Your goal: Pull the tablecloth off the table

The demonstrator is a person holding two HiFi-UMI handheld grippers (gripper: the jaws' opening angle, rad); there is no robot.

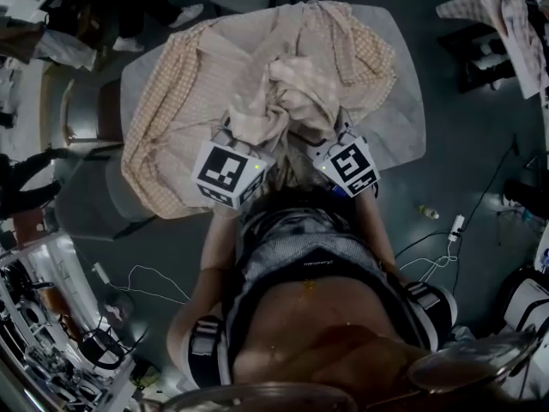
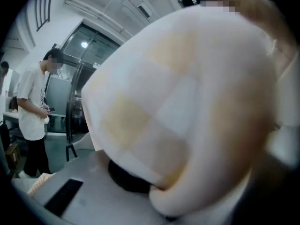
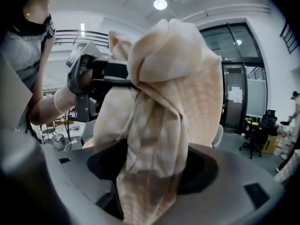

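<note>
My soft woven tablecloth (image 1: 171,101) is beige and cream in a small check; the rounded bench (image 1: 403,110) beneath is pale grey, the floor (image 1: 480,127) dark blue-grey.

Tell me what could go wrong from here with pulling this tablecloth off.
1. The right gripper has its jaws wide, with the tablecloth only draped between them. The cloth could slide out, leaving the left gripper, clamped on a bunch, to pull alone.
2. Most of the cloth lies rumpled across the table; a one-sided pull may catch it at the edge.
3. On the floor, cables lie close by; stepping back might snag them.
</note>
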